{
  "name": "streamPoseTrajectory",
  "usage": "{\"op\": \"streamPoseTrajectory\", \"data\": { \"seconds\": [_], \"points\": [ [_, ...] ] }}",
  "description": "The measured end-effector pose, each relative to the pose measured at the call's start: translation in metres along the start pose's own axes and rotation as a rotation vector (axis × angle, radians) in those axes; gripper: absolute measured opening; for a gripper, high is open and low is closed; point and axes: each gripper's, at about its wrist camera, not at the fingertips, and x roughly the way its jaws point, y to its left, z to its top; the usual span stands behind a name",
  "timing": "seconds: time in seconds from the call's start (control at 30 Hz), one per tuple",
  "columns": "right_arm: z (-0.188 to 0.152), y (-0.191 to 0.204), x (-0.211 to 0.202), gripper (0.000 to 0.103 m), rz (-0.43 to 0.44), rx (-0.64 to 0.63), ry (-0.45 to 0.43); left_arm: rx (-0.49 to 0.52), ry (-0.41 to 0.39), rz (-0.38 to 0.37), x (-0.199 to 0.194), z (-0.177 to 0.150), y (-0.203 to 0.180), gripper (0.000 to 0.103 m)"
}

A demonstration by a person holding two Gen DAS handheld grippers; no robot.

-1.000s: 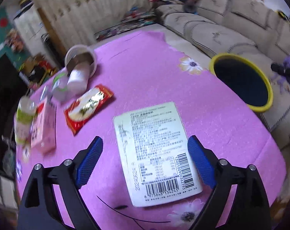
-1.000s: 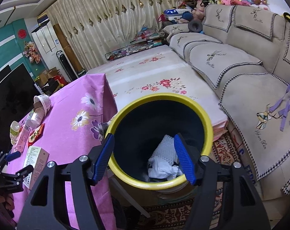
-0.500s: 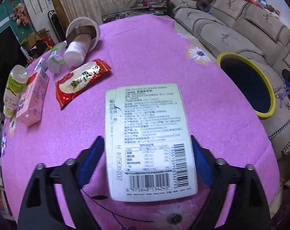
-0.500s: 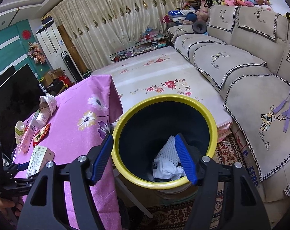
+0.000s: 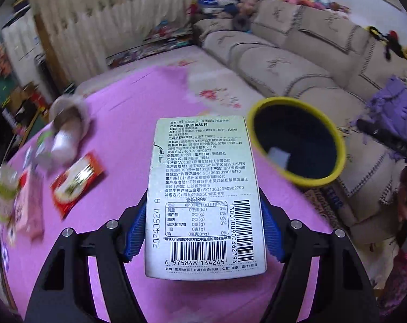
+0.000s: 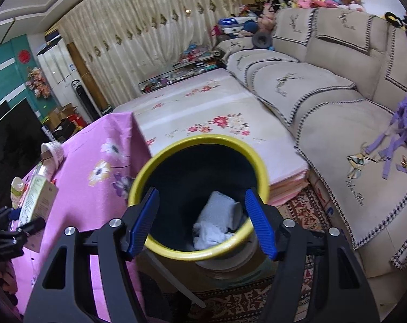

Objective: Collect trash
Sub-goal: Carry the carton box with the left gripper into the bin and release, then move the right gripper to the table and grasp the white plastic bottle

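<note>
**Carrying the tea box toward the bin**

Gripping a flat tea box [image 5: 203,199] by its two long sides, the left gripper [image 5: 203,226] has its blue pads [image 5: 136,231] pressed against the carton, label and barcode facing up. From the right wrist view the box [image 6: 38,199] looks lifted clear of the pink tablecloth [image 5: 117,123], though I can't say by how much. The right gripper [image 6: 200,220] holds nothing; its jaws stand wide apart, hanging above the yellow-rimmed bin [image 6: 203,253].

My reading: the pick-up is done and the carry is in hand. What comes next, I'd judge, is swinging the box rightward past the table edge until it sits over the bin's dark mouth, then letting the pads part so it drops inside, where a white crumpled wad [image 6: 216,223] already lies.

Taking the bin as landmark: it stands just off the table's right edge, lower than the tabletop, with the beige sofa [image 6: 324,102] beyond it. Between box and bin nothing stands in the way, but the right gripper above the rim crowds the opening and may need to give way. Well to the bin's left, on the cloth, lie more pieces to collect: a red snack wrapper [image 5: 78,180], a tipped paper cup [image 5: 68,113], a pink carton [image 5: 28,210] and a small bottle [image 5: 5,191], all blurred.
</note>
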Motion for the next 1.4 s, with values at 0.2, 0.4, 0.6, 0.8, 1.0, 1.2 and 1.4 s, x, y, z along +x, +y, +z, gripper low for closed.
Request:
{"op": "streamPoseTrajectory", "data": {
  "seconds": [0.2, 0.4, 0.6, 0.8, 1.0, 1.2, 1.4],
  "points": [
    [-0.005, -0.024, -0.008, 0.063, -0.059, 0.032, -0.006, 0.1, -0.015, -0.077, 0.018, 0.037, -0.051, 0.072],
    [-0.01, -0.043, -0.02, 0.063, -0.112, 0.061, -0.018, 0.151, 0.034, -0.167, 0.064, 0.074, -0.096, 0.072],
    [-0.016, -0.055, -0.028, 0.063, -0.144, 0.085, -0.018, 0.165, 0.053, -0.184, 0.104, 0.093, -0.118, 0.072],
    [-0.015, -0.05, -0.033, 0.063, -0.143, 0.081, -0.023, 0.114, 0.004, -0.203, 0.103, 0.109, -0.108, 0.075],
    [-0.017, -0.036, -0.032, 0.063, -0.125, 0.064, -0.018, 0.06, -0.11, -0.203, 0.038, 0.085, -0.062, 0.086],
    [-0.016, -0.01, -0.024, 0.063, -0.099, 0.026, -0.002, -0.02, -0.195, -0.124, -0.022, 0.029, 0.014, 0.092],
    [-0.008, 0.04, -0.008, 0.063, -0.044, -0.047, 0.016, -0.121, -0.25, 0.038, -0.067, -0.037, 0.103, 0.093]
  ]
}}
